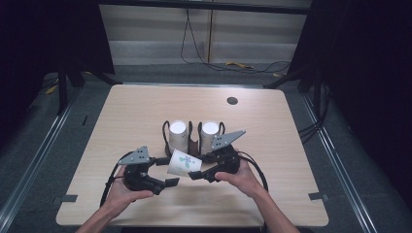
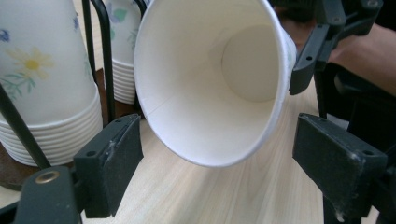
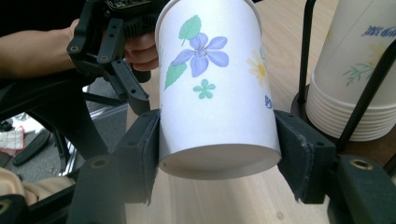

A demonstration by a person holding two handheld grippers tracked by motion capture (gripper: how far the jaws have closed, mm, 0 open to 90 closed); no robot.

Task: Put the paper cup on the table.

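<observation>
Paper cup [image 3: 217, 88]: lying sideways above the counter [image 1: 145, 111], its base end sitting between the right gripper's jaws.
Right gripper [image 3: 217, 154]: clamping the cup at both sides near its base.
Left gripper [image 2: 210, 161]: jaws standing apart, the cup's open mouth hanging just ahead of them, untouched.
Cup stacks [image 1: 178, 136]: standing in a wire holder just beyond both grippers.

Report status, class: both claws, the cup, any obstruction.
Right claw shut on paper cup near its base, cup lying sideways. Left claw open around the rim. Cup stacks close behind.
</observation>
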